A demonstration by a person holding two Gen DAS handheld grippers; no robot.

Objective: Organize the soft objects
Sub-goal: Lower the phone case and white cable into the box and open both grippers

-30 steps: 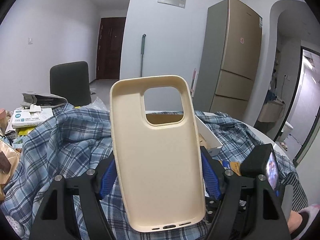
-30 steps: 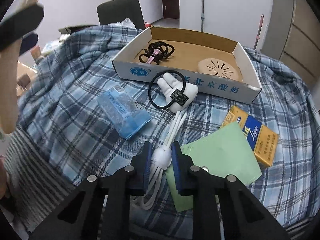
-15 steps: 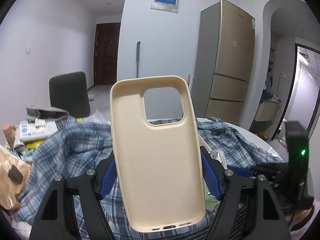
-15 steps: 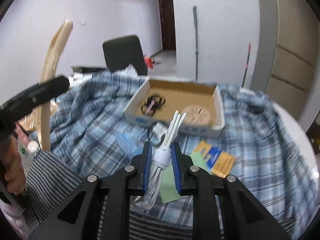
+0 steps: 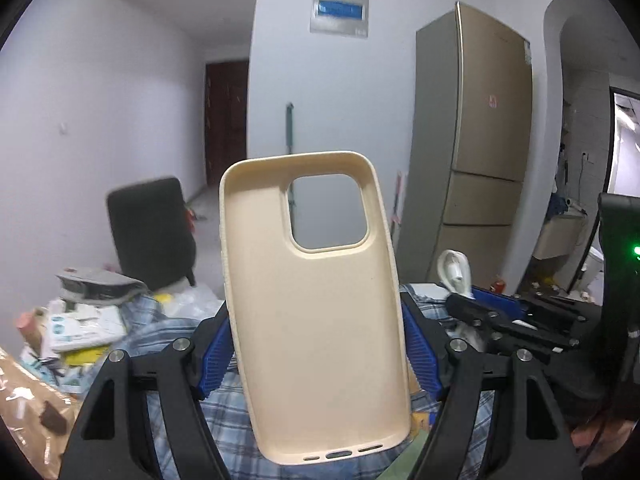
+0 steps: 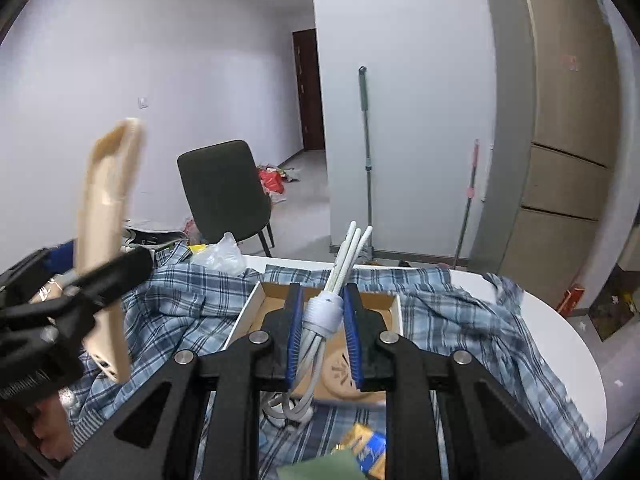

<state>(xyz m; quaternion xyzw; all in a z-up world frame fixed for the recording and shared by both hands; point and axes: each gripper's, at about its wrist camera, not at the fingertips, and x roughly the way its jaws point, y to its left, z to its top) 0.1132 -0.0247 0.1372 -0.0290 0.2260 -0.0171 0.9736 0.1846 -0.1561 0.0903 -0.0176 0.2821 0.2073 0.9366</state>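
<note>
The left gripper (image 5: 316, 354) pinches a cream soft phone case (image 5: 316, 300) upright. The right gripper (image 6: 324, 338) clamps a bundled white cable (image 6: 326, 312) above the open cardboard box (image 6: 394, 304), likely for dropping inside.

We are seeing a matt, smooth cream phone case (image 5: 320, 320), a glossy white bundled cable (image 6: 324, 316), soft woven plaid cloth (image 6: 180, 312), a raw cardboard box (image 6: 248, 312) and ribbed blue pads (image 6: 295, 336).
</note>
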